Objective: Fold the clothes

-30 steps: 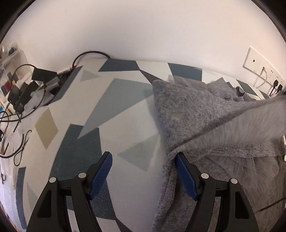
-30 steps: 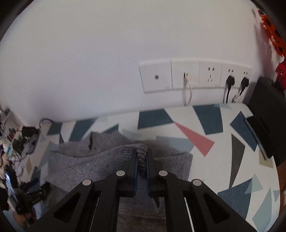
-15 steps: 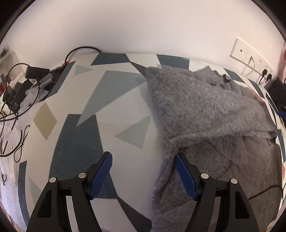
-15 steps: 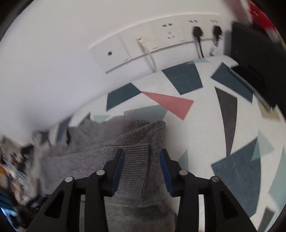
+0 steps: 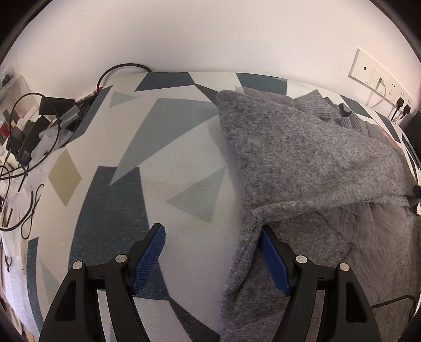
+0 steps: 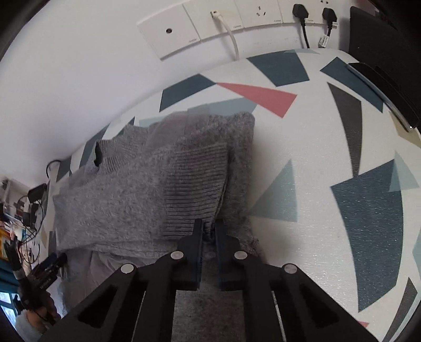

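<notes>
A grey knit sweater [image 5: 302,157] lies on the patterned table cover [image 5: 113,210], one sleeve folded across its body. My left gripper [image 5: 210,231] hangs open over the sweater's left edge. Its right finger touches the hem, its left finger is over bare cover, and nothing is pinched. In the right wrist view the sweater [image 6: 118,197] shows its ribbed cuff [image 6: 196,184] lying flat on top. My right gripper [image 6: 209,226] is shut on grey fabric just below that cuff, near the sweater's right edge.
Black cables and adaptors [image 5: 39,126] crowd the table's left end. Wall sockets [image 6: 236,21] with plugs run along the back wall. A flat black device [image 6: 381,89] lies at the far right. Patterned cover [image 6: 329,157] lies bare right of the sweater.
The sleeve, held up across the sweater, now lies flat on it. My right gripper opened, sank lower and shut again on fabric under the cuff. The left gripper stayed put, open.
</notes>
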The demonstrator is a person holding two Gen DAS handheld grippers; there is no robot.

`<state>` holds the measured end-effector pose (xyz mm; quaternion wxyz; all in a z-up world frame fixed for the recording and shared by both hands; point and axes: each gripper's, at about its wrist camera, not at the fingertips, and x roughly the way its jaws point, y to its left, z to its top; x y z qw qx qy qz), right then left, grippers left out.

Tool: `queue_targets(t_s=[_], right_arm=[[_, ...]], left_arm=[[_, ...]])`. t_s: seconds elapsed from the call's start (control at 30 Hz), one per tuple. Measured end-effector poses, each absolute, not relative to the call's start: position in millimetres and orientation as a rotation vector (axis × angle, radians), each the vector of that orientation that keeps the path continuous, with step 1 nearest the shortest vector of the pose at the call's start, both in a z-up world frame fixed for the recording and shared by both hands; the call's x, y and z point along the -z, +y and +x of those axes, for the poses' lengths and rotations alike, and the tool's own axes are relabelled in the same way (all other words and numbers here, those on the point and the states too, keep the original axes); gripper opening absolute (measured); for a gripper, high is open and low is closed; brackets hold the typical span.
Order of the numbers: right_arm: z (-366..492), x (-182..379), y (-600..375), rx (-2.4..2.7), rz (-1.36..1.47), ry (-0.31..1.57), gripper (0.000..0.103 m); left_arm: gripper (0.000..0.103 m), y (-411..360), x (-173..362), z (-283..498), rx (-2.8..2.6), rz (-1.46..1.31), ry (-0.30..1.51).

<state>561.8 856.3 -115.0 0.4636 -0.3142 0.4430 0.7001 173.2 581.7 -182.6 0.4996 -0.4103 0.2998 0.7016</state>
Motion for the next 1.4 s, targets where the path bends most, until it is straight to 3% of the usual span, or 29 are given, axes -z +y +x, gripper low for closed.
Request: queue_targets(t_s=[0.1, 0.27, 0.4, 0.87, 0.9, 0.93, 1.03, 1.23, 1.3, 1.4], right_arm=[[571.1, 97.7, 852.2, -1.719, -0.759, 1.020, 0.005], [570.6, 121.6, 855.8, -1.700, -0.902, 1.019, 0.008], [596.8, 102.3, 841.1, -1.710, -0.756, 1.005, 0.041], [631.2, 115.6, 782.4, -1.640, -0.764, 1.065, 0.041], [632.1, 118.7, 781.0, -1.639, -0.753, 1.080, 0.048], [632.8, 122.1, 781.3, -1.633, -0.747, 1.095, 0.066], [634.5, 127.4, 784.5, -1.559, -0.766, 1.082, 0.089], [613.7, 132.9, 783.0, -1.632, -1.009, 0.965, 0.097], [605.2, 142.3, 778.8, -1.631, -1.085, 0.936, 0.097], [594.1, 155.4, 774.3, -1.624, -1.155, 0.871, 0.103]], left_arm=[[0.074, 580.3, 184.0, 171.3, -1.696, -1.002, 0.716], [0.074, 580.4, 183.5, 170.5, -1.668, -1.039, 0.705], [0.074, 572.5, 178.4, 167.6, -1.628, -1.065, 0.693], [0.073, 518.7, 173.4, 172.6, -1.572, -1.191, 0.676], [0.073, 514.8, 176.2, 173.1, -1.586, -1.210, 0.682], [0.073, 512.0, 178.5, 173.9, -1.602, -1.225, 0.691], [0.074, 501.3, 183.9, 175.8, -1.648, -1.272, 0.695], [0.088, 492.5, 189.8, 195.8, -1.673, -1.231, 0.745], [0.103, 493.3, 194.1, 195.6, -1.671, -1.272, 0.717], [0.103, 493.8, 196.9, 199.8, -1.700, -1.277, 0.719]])
